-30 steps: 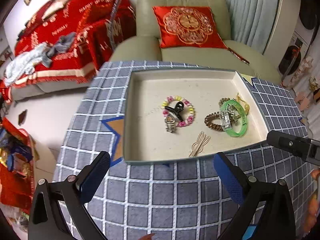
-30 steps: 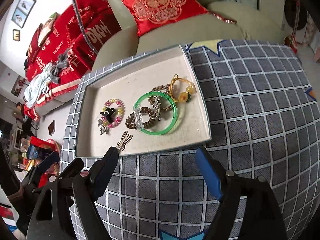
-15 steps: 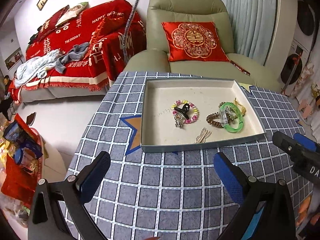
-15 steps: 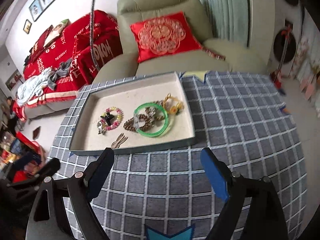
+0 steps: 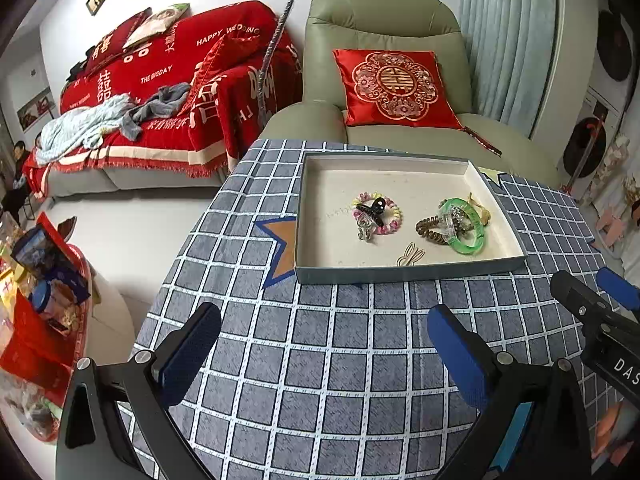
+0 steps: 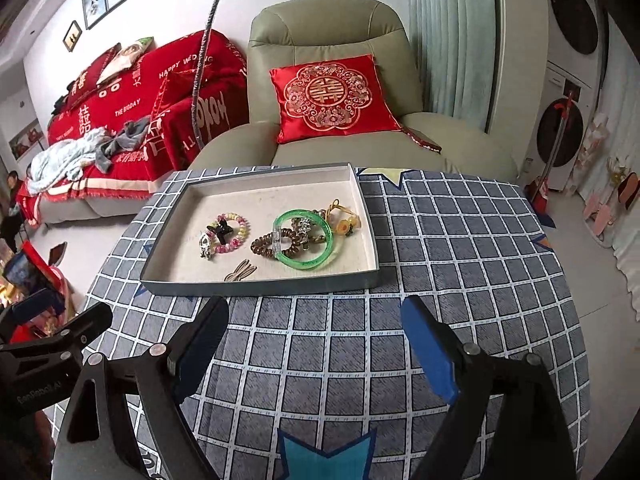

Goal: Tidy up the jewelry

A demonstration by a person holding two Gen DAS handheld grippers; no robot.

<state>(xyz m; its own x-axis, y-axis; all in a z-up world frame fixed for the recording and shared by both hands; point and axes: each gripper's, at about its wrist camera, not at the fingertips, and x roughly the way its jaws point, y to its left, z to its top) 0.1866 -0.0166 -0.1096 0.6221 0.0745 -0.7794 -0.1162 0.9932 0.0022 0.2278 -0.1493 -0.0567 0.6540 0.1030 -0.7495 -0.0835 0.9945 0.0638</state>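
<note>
On the checked grey-blue tablecloth in front of me sits the shallow tray, its near wall facing my tools, and all the jewelry lies inside it. Toward the tray's left is a pastel bead bracelet with a black hair claw lying across it and a small silver charm touching its lower left edge. Near the front wall lies a thin gold rabbit-shaped clip, apart from the rest. To the right is a cluster: a green bangle resting over a brown coil hair tie, with a clear clip on the bangle's left rim, a silvery piece inside the ring, and a yellow cord ornament just beyond it near the right wall. My right gripper hangs over bare cloth short of the tray, its blue-padded jaws spread wide with nothing between them. My left gripper is likewise wide and empty over the cloth, near the tray's front edge. Each tool shows at the edge of the other's view. Behind the table stands a green armchair with a red cushion.
</note>
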